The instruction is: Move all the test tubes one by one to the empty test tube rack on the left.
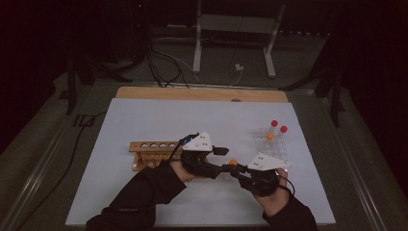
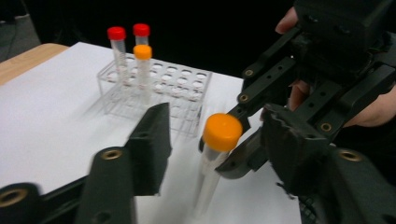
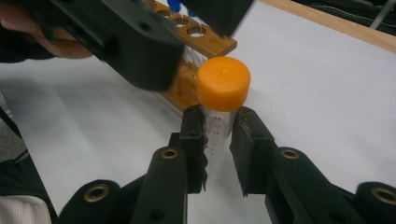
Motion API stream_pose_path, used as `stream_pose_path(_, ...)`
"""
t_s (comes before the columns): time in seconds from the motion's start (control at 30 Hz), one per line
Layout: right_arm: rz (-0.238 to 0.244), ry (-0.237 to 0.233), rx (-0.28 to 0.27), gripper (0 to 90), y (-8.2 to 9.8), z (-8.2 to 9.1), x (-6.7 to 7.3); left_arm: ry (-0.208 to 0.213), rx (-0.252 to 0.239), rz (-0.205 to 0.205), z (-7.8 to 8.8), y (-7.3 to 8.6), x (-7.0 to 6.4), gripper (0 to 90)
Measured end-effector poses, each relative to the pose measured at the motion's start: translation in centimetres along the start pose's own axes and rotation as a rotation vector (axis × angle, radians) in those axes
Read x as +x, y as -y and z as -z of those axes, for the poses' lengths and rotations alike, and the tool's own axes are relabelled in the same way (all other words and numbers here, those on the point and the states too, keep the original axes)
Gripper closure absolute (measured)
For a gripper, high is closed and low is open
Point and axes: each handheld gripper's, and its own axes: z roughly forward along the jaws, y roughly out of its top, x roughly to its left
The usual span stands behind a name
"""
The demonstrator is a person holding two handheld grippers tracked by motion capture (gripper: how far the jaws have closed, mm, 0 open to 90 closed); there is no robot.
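A clear tube with an orange cap (image 3: 223, 84) stands upright between the jaws of my right gripper (image 3: 219, 122), which is shut on its body just below the cap. In the high view this tube (image 1: 233, 162) sits between both hands near the front middle of the white mat. My left gripper (image 2: 215, 126) reaches in from the left, with one jaw on each side of the orange cap (image 2: 222, 132). A gap shows on its left side and the pads do not press, so it is open. The right gripper (image 1: 236, 169) points left toward it.
A clear plastic rack (image 1: 272, 144) at the right holds two red-capped tubes (image 1: 274, 123) and an orange-capped one (image 1: 270, 136). A wooden rack (image 1: 151, 147) with round holes lies left of my hands, with blue-capped tubes (image 3: 173, 4) at its end. The white mat (image 1: 144, 192) covers the table.
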Motion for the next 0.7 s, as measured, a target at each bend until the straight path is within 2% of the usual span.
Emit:
stream_pose_path(0.17,-0.001,0.002,-0.004,74.8,0.0,0.1,0.0,0.005,0.020,-0.022,-0.8,-0.2,-0.2,56.0)
stream_pose_path(0.4,0.001,0.003,-0.005,74.8,-0.1,0.1,0.1,0.005,0.038,-0.026,-1.4,-0.1,-0.3,69.7)
stream_pose_path(0.7,-0.011,-0.006,-0.017,73.6,-0.1,0.2,-0.2,-0.015,0.036,-0.050,-1.2,-0.4,-0.3,71.7)
